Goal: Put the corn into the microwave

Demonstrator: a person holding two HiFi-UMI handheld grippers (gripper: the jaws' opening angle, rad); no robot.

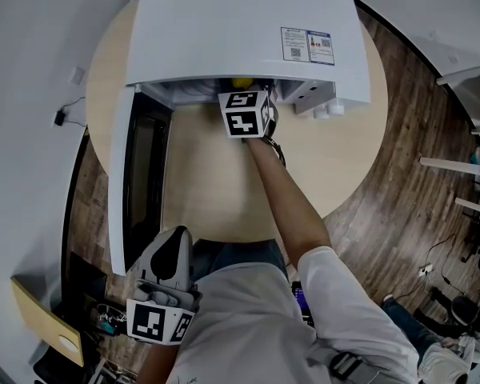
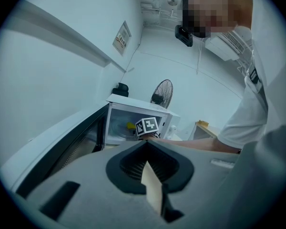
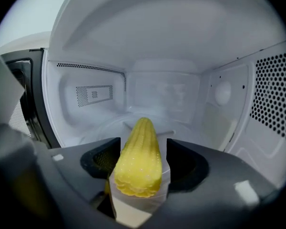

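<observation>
Corn (image 3: 136,161) lies loose between the parted jaws of your right hand-held gripper (image 3: 143,149), inside the microwave (image 3: 171,46); withdraw straight back, don't drag it. Left hand-held gripper (image 2: 148,156) is clenched, empty.

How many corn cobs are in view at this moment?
1. The corn sits between the right gripper's jaws, inside the open microwave. The rest of the cavity that shows holds no other.
</observation>
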